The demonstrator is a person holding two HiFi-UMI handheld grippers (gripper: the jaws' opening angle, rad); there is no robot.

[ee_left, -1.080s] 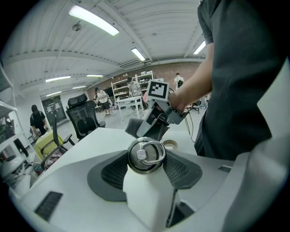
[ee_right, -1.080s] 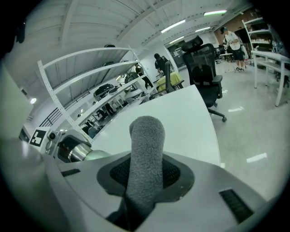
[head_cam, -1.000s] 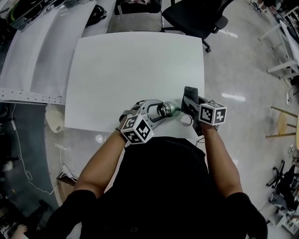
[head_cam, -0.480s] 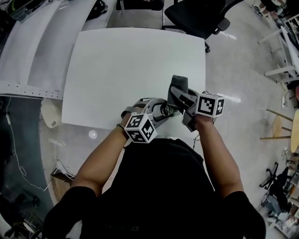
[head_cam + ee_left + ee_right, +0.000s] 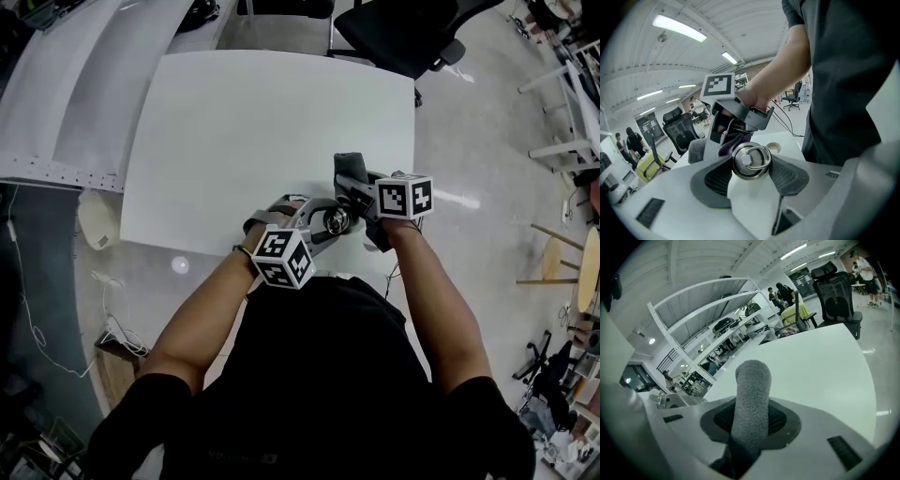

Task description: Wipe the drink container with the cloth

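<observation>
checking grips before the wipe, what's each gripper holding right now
Left gripper: shut on the drink container.
Right gripper: shut on the cloth.

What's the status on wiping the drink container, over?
Left gripper: jaws shut on the drink container. Right gripper: jaws shut on the grey cloth, close beside the container, contact unclear. Nothing seen in the way.

The left gripper (image 5: 751, 171) has its jaws tight on the shiny round top of the drink container (image 5: 751, 158), with one dark pad on each side. Just behind it, a hand (image 5: 757, 96) holds the right gripper (image 5: 725, 131), with the grey cloth (image 5: 697, 150) right by the container. A white bench (image 5: 794, 142) is under them.
</observation>
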